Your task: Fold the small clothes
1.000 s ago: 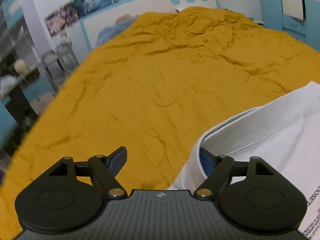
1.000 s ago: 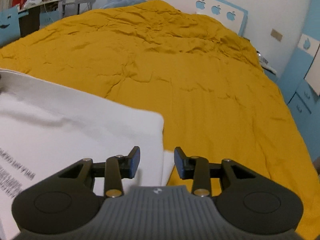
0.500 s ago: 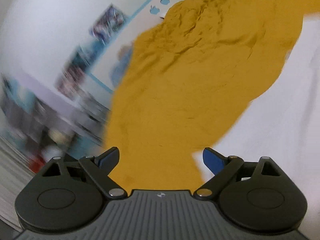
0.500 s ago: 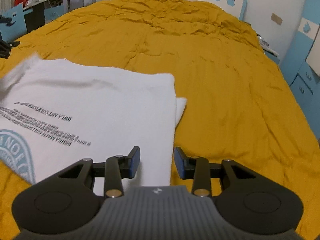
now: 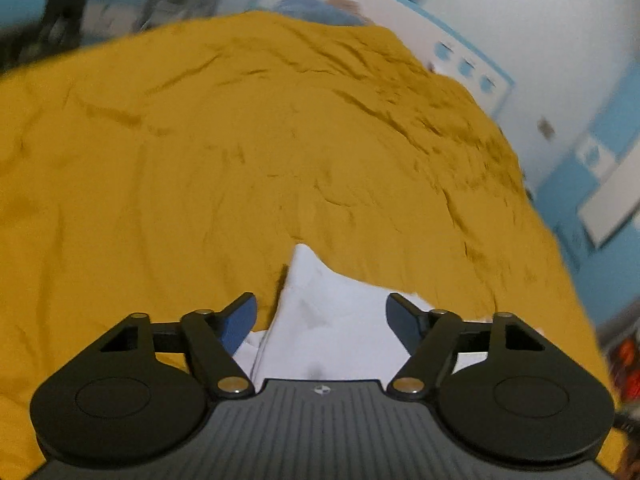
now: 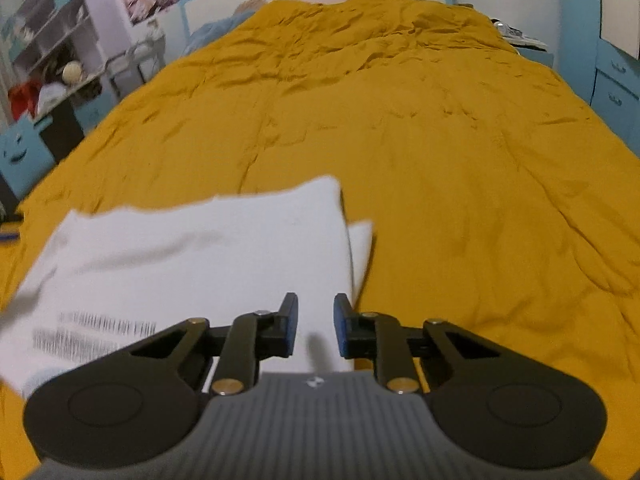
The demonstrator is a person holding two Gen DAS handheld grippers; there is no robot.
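Cloth, soft and light, is what this job turns on. In the left wrist view the white garment (image 5: 332, 320) lies on the mustard bedspread (image 5: 200, 160), low in the frame around six o'clock, with a loose corner peaking up toward twelve. The left gripper (image 5: 321, 316) hovers over that corner with its jaws wide; they have just been closing, and the white fabric sits in the gap between them, yet neither blue pad looks to press on it. The picture is blurred, so whether a pad brushes the cloth I cannot tell.

In the right wrist view the same garment (image 6: 192, 264) spreads from nine o'clock toward the centre, printed lettering at about eight o'clock, and a second layer peeks out past its right edge. The right gripper (image 6: 316, 324) stands above that right edge with jaws narrow, having just been closing; cloth shows in the gap, but no pinched ridge is visible, so I judge nothing is gripped yet.

Such thin fabric should sag and fold wherever it is unsupported, and layers may slide apart. Best hold, by my judgement, is a pinch through all the layers at a corner or along the folded edge.
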